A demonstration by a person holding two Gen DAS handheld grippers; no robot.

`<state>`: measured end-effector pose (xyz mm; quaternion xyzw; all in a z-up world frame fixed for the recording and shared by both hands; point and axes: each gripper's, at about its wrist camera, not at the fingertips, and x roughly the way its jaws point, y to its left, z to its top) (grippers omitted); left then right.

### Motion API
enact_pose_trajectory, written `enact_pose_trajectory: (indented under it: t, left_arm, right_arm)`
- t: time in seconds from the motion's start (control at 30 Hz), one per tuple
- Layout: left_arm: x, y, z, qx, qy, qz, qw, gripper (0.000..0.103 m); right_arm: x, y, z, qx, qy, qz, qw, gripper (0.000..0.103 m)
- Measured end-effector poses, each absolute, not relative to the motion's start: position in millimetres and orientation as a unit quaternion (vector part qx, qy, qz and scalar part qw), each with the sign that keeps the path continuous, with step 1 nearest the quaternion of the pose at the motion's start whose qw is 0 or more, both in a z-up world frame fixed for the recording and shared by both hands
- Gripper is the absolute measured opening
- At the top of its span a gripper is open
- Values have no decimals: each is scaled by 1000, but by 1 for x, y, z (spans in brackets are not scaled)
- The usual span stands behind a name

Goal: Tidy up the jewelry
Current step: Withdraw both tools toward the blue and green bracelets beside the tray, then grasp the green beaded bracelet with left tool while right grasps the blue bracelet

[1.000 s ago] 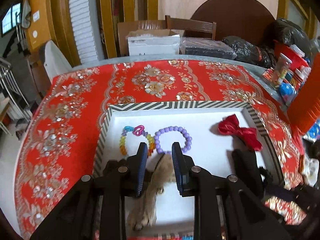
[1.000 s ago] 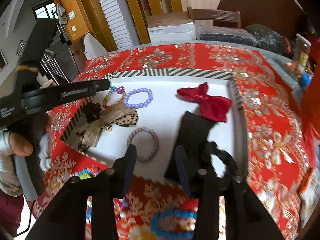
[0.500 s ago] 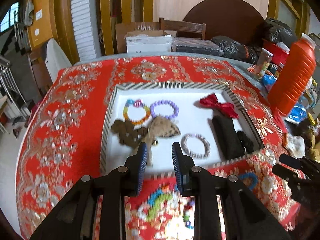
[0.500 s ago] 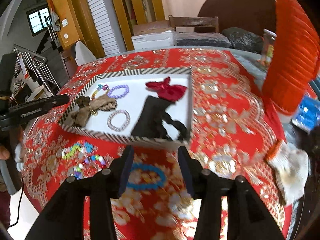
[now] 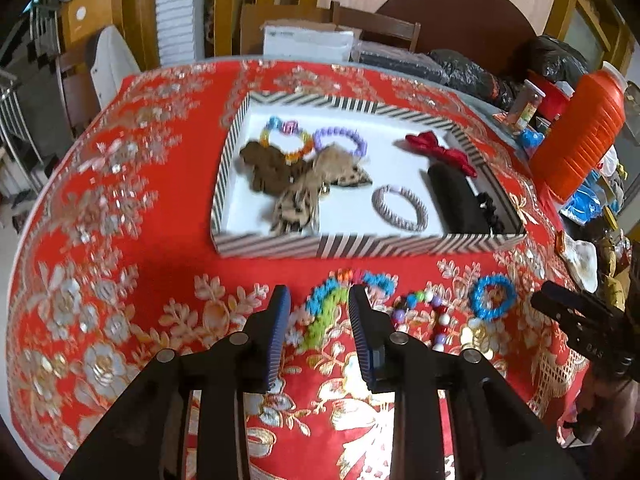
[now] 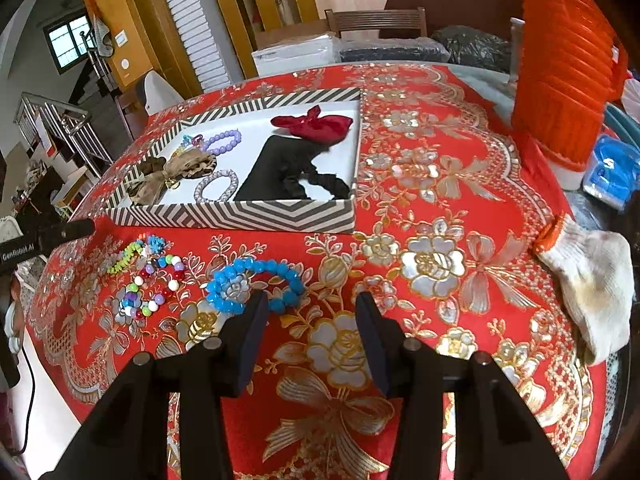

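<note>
A striped tray [image 5: 360, 246] [image 6: 240, 216] on the red tablecloth holds two bead bracelets, a grey bracelet [image 5: 400, 208], brown and leopard bows, a red bow [image 5: 436, 152] and black hair ties. In front of it lie a green-blue bead strand [image 5: 324, 308], a multicolour bead bracelet [image 5: 420, 312] [image 6: 148, 284] and a blue bead bracelet [image 5: 492, 296] [image 6: 252, 284]. My left gripper [image 5: 316, 320] is open and empty above the green-blue strand. My right gripper [image 6: 308, 320] is open and empty, just right of the blue bracelet.
An orange ribbed container [image 5: 580, 140] [image 6: 560, 64] stands at the right. A white glove [image 6: 592, 280] lies near the table's right edge. Blue packets, jars and black bags sit behind. Boxes and a chair stand beyond the far edge.
Both grippers have pulled back from the tray toward the table's near edge. The loose bracelets in front of the tray have come into view. Both stay open.
</note>
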<state>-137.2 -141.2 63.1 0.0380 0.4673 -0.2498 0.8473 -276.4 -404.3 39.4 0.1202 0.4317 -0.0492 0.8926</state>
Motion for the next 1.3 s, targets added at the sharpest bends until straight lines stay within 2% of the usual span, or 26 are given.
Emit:
enact_pose_trajectory:
  t: [0.4, 0.47, 0.63, 0.7, 0.73, 0.8, 0.83, 1.3]
  left_arm:
    - [-128, -156, 29, 86, 488, -269, 826, 33]
    - [-126, -159, 23, 95, 493, -272, 821, 34]
    - [-125, -169, 18, 125, 476, -269, 828, 34]
    - [-126, -172, 17, 133, 470, -271, 830, 29]
    - [-126, -173, 17, 133, 468, -272, 830, 17]
    - [-124, -171, 20, 114, 475, -281, 826, 17]
    - [-124, -168, 23, 100, 476, -285, 826, 11]
    - [-138, -160, 97, 65, 427, -307, 848, 10]
  right_arm:
    - [-245, -387, 23, 69, 451, -51, 889, 45]
    - [-242, -387, 20, 64, 448, -53, 890, 40]
    - [-237, -384, 18, 43, 443, -57, 894, 9]
    - [-236, -385, 19, 49, 445, -49, 893, 8]
    - [-236, -386, 20, 57, 445, -42, 893, 8]
    - [-238, -389, 24, 82, 437, -26, 895, 8]
    - [-240, -390, 26, 95, 433, -18, 896, 8]
    - [-266, -388, 95, 111, 365, 6, 924, 8]
